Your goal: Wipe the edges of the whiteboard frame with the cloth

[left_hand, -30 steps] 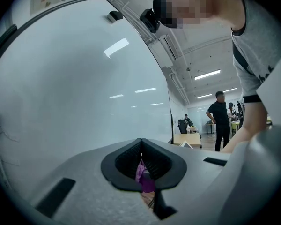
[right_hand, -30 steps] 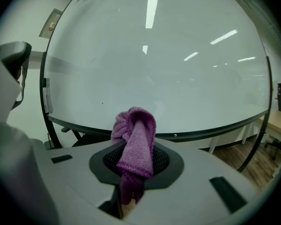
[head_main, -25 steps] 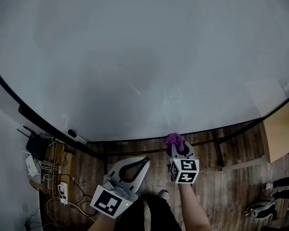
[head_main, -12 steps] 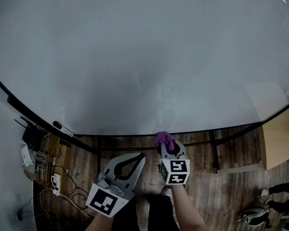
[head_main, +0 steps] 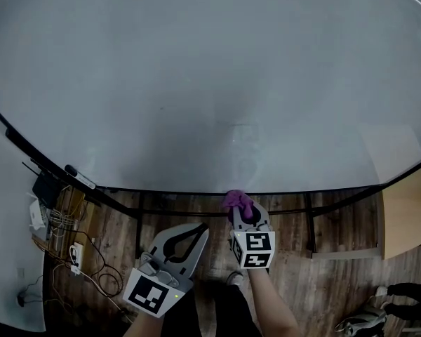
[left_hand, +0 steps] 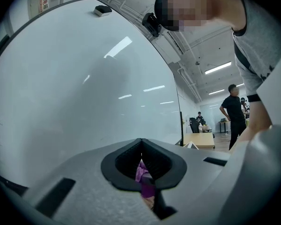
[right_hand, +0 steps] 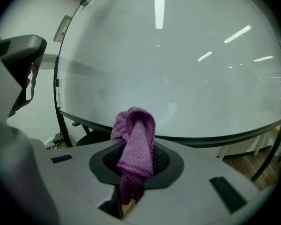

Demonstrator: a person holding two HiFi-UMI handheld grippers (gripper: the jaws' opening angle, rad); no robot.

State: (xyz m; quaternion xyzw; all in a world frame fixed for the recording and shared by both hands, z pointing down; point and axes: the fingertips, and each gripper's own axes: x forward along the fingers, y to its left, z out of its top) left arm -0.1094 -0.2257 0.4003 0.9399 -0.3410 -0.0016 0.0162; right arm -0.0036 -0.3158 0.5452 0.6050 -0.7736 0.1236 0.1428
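Observation:
The whiteboard (head_main: 210, 83) fills most of the head view, and its black bottom frame edge (head_main: 302, 191) curves across below it. My right gripper (head_main: 240, 213) is shut on a bunched purple cloth (head_main: 236, 201), which sits just under that edge. In the right gripper view the cloth (right_hand: 136, 139) hangs over the shut jaws, with the frame edge (right_hand: 210, 138) close behind. My left gripper (head_main: 201, 229) hangs lower left of the right one, jaws shut and holding nothing. In the left gripper view, a bit of the cloth (left_hand: 143, 172) shows past the closed jaws of the left gripper (left_hand: 141, 143).
A marker (head_main: 80, 177) lies on the frame's left part. A black box, cables (head_main: 52, 209) and a plug strip (head_main: 75, 254) sit on the wood floor at left. Stand legs (head_main: 310, 223) run below the board. A wooden table (head_main: 407, 216) stands right. People (left_hand: 234, 112) stand far off.
Both grippers and the cloth have shifted a little to the left along the bottom frame edge. The head view has swung, so the marker and cables sit further left.

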